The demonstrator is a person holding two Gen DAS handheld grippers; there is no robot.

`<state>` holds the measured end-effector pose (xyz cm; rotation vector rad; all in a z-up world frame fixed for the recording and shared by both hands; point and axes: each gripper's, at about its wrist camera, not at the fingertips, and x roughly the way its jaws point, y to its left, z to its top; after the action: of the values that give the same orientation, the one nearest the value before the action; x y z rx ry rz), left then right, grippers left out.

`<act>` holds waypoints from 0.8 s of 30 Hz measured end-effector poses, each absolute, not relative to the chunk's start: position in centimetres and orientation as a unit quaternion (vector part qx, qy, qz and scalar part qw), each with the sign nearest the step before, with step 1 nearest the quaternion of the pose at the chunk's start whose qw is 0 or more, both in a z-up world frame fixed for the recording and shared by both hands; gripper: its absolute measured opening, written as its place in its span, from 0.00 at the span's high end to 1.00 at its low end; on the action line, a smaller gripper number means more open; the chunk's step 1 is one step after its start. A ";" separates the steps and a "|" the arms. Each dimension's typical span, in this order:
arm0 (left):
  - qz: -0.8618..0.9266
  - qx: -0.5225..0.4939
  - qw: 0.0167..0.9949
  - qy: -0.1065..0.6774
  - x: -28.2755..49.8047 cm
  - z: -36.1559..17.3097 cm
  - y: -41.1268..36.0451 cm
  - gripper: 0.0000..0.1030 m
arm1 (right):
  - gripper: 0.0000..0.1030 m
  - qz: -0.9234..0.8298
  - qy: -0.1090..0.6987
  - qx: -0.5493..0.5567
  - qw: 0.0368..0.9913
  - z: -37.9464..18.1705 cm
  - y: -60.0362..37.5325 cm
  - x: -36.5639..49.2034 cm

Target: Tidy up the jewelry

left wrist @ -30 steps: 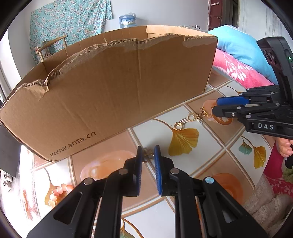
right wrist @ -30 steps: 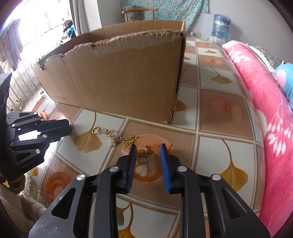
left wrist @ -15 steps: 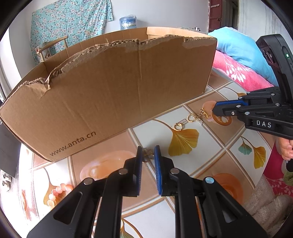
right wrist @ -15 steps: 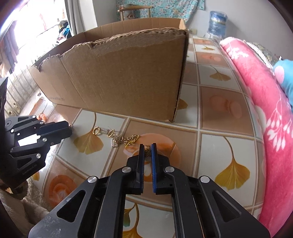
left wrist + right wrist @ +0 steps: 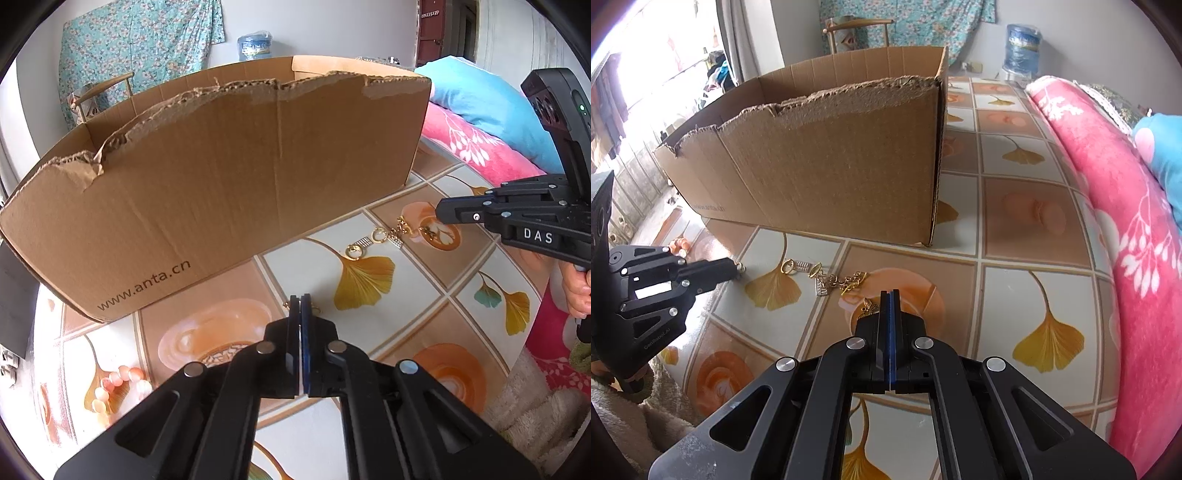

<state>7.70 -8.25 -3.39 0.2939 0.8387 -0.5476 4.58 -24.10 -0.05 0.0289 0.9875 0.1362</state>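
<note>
My left gripper (image 5: 300,297) is shut on a small gold earring (image 5: 315,309), whose ends stick out on both sides of the tips; it also shows in the right wrist view (image 5: 733,269). My right gripper (image 5: 890,293) is shut on a gold butterfly charm (image 5: 868,309) that hangs from its left side, just above the floor; it also shows in the left wrist view (image 5: 441,214). Several loose gold pieces (image 5: 822,277) lie on the tiled floor between the grippers, also seen from the left wrist (image 5: 376,238). An open cardboard box (image 5: 229,177) stands just behind them.
A pink blanket (image 5: 1108,206) with a blue pillow (image 5: 480,99) borders the right side. A pink bead bracelet (image 5: 118,384) lies on the floor at the left. A chair (image 5: 857,29) and a water bottle (image 5: 1023,48) stand by the far wall.
Both grippers have closed: the right on the butterfly charm, then the left on the small earring. The right gripper has lifted slightly.
</note>
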 end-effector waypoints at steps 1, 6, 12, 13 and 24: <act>-0.262 0.141 0.866 0.401 7.7 -3.4 -8.2 0.99 | 0.98 0.068 0.474 0.020 0.878 -0.1 -24.2 4.5; -0.271 0.125 0.859 0.415 7.7 -3.1 -7.8 0.99 | 0.81 0.065 0.473 0.028 0.878 0.1 -24.3 4.8; -0.274 0.113 0.859 0.418 7.6 -2.7 -7.4 0.76 | 0.78 0.070 0.474 0.038 0.877 -0.1 -24.2 4.6; -0.271 0.116 0.858 0.421 7.7 -2.8 -7.5 0.75 | 0.78 0.071 0.473 0.039 0.877 -0.1 -24.1 4.6; -0.260 0.145 0.858 0.418 8.2 -3.4 -8.7 0.81 | 0.78 0.071 0.465 0.047 0.881 -0.1 -24.5 4.4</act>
<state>8.18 -8.74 -3.43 0.3037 0.8771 -0.5468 4.42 -24.52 -0.12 0.0983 0.9698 0.1486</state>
